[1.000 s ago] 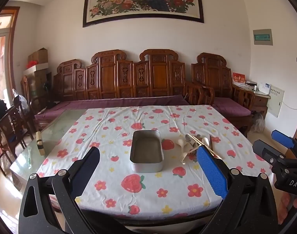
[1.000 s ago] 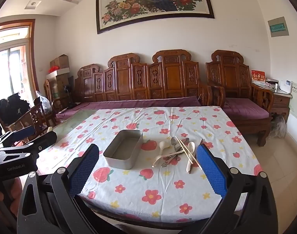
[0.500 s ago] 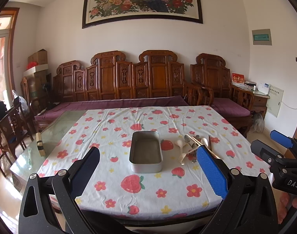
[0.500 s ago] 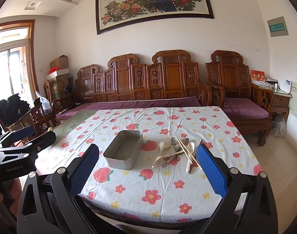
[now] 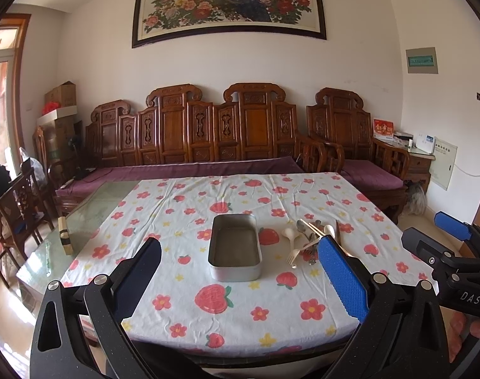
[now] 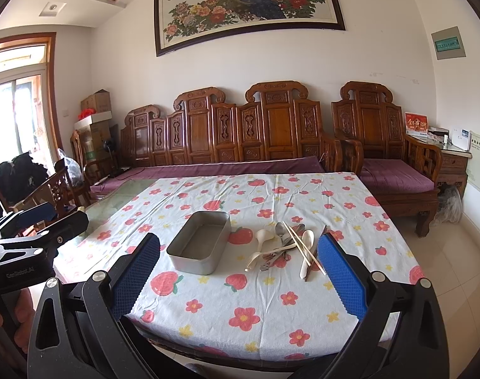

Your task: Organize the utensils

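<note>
An empty rectangular metal tin (image 5: 234,248) (image 6: 199,242) sits mid-table on a strawberry-print cloth. To its right lies a heap of utensils (image 5: 309,239) (image 6: 285,246): white spoons, metal spoons, a fork and chopsticks. My left gripper (image 5: 240,279) is open and empty, held short of the table's near edge, facing the tin. My right gripper (image 6: 240,279) is open and empty, also short of the near edge, facing tin and utensils. Each gripper shows at the edge of the other's view: the right gripper (image 5: 454,252), the left gripper (image 6: 34,230).
The cloth (image 5: 233,315) covers a glass-topped table (image 5: 91,208); a small wooden block (image 5: 64,235) stands on the bare glass at left. A carved wooden sofa (image 5: 208,145) stands behind, chairs at far left, a side cabinet (image 5: 419,164) at right.
Both grippers have drifted slightly toward the table and tilted a little upward; the tin and utensils have not moved. Both stay open.
</note>
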